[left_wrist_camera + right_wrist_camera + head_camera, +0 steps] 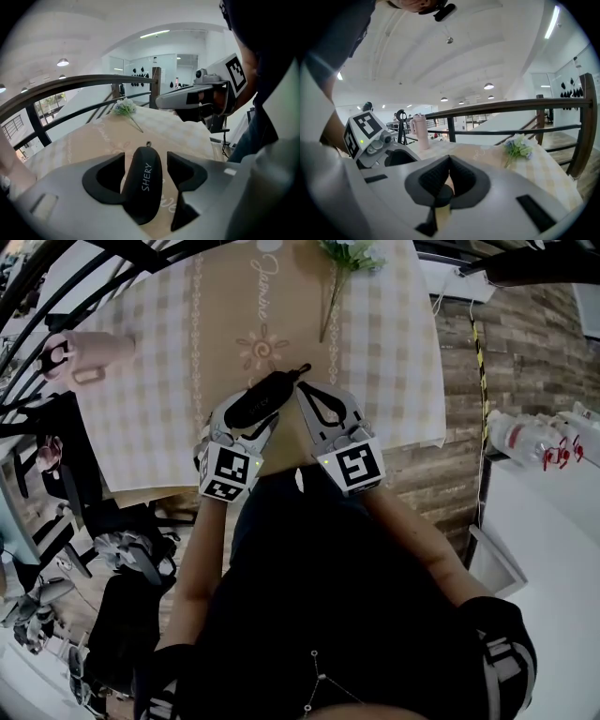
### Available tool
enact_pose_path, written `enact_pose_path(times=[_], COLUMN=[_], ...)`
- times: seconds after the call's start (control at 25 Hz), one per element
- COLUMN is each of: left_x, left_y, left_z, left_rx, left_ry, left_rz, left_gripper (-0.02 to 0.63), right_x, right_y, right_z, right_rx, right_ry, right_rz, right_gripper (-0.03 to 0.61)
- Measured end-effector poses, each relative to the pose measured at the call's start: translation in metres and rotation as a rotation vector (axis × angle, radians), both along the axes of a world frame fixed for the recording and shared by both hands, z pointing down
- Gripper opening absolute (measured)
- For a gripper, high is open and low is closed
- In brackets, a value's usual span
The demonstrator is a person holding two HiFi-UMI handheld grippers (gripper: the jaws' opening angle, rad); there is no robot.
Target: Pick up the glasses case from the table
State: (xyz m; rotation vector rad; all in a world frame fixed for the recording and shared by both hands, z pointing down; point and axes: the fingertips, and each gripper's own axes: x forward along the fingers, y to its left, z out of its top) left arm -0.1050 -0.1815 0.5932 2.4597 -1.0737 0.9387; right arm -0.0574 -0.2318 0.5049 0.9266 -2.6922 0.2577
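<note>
The black glasses case point(258, 397) lies on the tan runner of the table point(394, 381), near the edge closest to me. In the left gripper view the case point(144, 185) sits between the jaws of my left gripper point(145, 161). The left pad rests against the case's side, and a gap shows between the case and the right pad. That gripper point(251, 413) is open around the case. My right gripper point(306, 392) hovers just right of the case's far end, its tips closed together with nothing between them point(449, 161).
A pink tumbler point(89, 354) stands at the table's left edge. A small bunch of flowers point(349, 254) lies at the far end. A dark metal railing point(79, 84) runs along the table's left side. Wood floor and white furniture lie to the right.
</note>
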Motion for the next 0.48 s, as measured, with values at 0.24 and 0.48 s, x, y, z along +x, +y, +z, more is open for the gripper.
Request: enact_pose_path(times=[0.24, 0.48], left_x=[-0.001, -0.006], left_y=[0.005, 0.009], left_z=[0.023, 0.044], left_rx=[-0.093, -0.181], left_ry=[-0.059, -0.161], left_rz=[0.048, 0.094], left_gripper=[0.289, 0.316], right_x=[0.006, 0.011], right_y=[0.003, 0.005], right_z=[0.011, 0.017], right_rx=[-0.021, -0.039], right_ry=[0.023, 0.015], right_rz=[0.03, 0.056], right_gripper=[0.008, 0.008])
